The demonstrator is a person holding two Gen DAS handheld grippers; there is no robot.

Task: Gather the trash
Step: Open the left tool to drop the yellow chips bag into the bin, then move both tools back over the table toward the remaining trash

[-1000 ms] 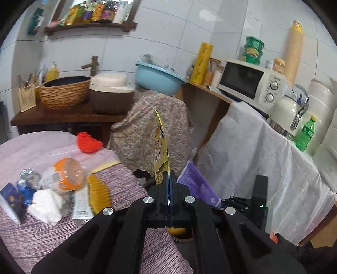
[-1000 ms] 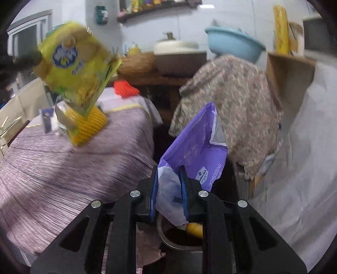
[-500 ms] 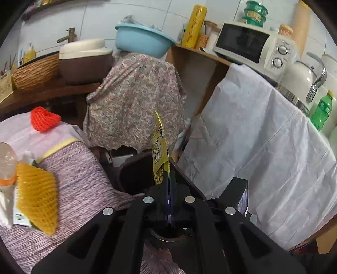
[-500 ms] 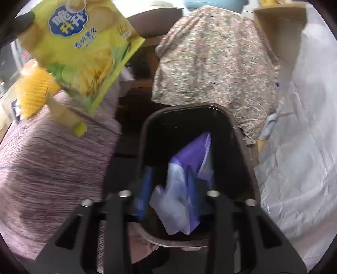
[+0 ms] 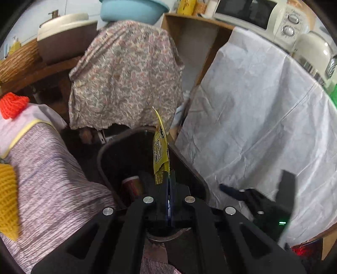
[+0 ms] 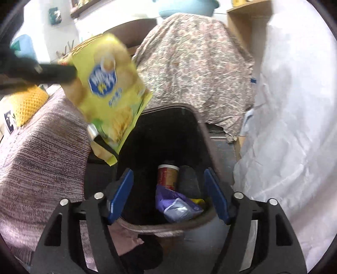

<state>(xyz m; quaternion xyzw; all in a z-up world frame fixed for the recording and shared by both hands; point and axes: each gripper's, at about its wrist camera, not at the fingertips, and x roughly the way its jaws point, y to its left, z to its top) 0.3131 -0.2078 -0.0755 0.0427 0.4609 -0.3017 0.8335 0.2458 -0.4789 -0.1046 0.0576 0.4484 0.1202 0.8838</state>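
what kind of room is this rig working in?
Most likely a home kitchen or kitchen-dining corner: a microwave on a wooden shelf, a pale electric kettle beside it, a blue plastic basin, and a dark trash bin by the cloth-covered table.

Yellow chip bag [image 6: 105, 88]: glossy printed film. Trash bin [image 6: 202, 134] was smooth dark plastic with a slight sheen. Inside the bin, purple bag [image 6: 177, 202] looked like thin shiny plastic. Left of the bin, tablecloth [image 6: 42, 151] was coarse woven cloth. Behind it, floral cover [image 6: 193, 63] was matt fabric. Right gripper's pads [image 6: 122, 196] were matt blue.
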